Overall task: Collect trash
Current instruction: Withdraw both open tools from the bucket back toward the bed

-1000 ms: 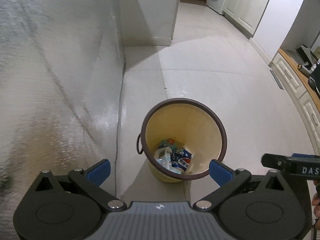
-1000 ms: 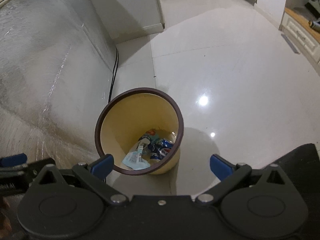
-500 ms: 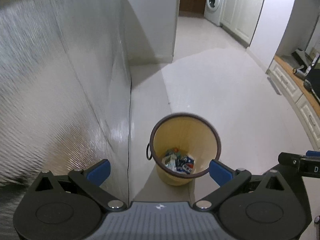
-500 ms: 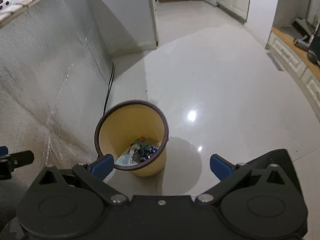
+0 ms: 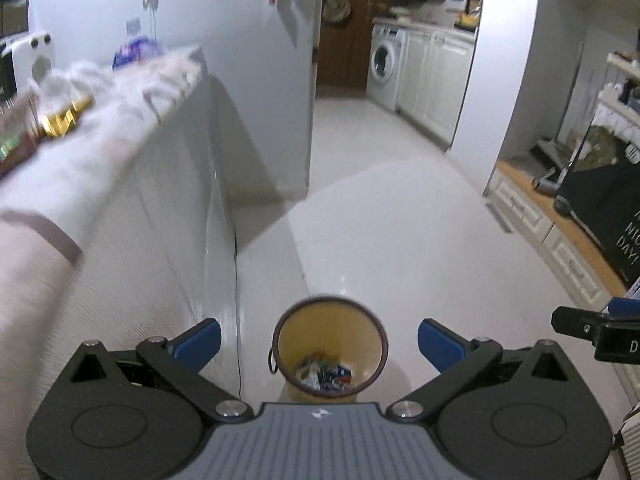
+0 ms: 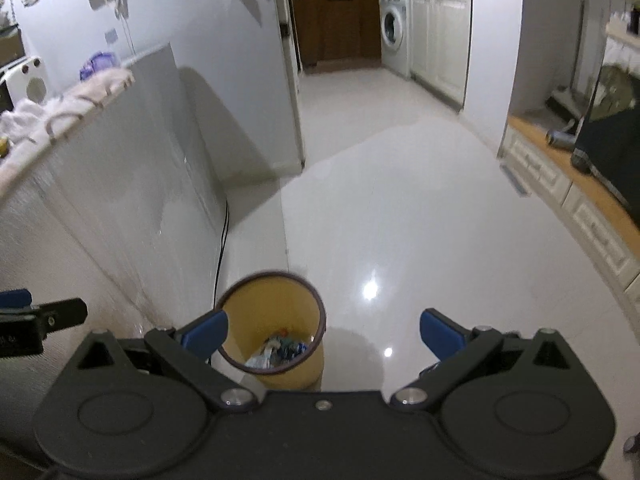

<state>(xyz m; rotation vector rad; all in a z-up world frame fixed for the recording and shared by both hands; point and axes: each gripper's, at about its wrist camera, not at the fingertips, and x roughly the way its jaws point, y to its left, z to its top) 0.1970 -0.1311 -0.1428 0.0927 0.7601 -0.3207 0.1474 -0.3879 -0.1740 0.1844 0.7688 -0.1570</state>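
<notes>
To the left of the left gripper's [image 5: 318, 340] fingers rises a draped counter [image 5: 132, 184], its top strewn with blurred items: something gold-wrapped [image 5: 64, 118] and pale crumpled material [image 5: 80, 76], too smeared to identify. The left gripper's fingers stand wide apart and hold nothing. Between and below them, on the floor [image 5: 400, 240], sits the yellow bin [image 5: 330, 354], upright, with wrappers [image 5: 326, 374] lying in its bottom. In the right wrist view the right gripper [image 6: 324, 332] is likewise spread wide and empty; the bin [image 6: 272, 330] lies below its left finger [image 6: 206, 330], with the wrappers [image 6: 278, 352] visible inside, and bare glossy floor [image 6: 400, 240] lies beyond its right finger. Assessment: the collected trash appears to be light, thin packaging, soft and crushable, likely slick on its printed faces; it should deform rather than break. Any remaining pieces on the counter are best pinched across a crumpled fold or thick edge, not a flat face, where the pads may slide. The gold item looks stiffer; grip across its narrow width. The bin itself appears light and could tip if struck on the rim.
</notes>
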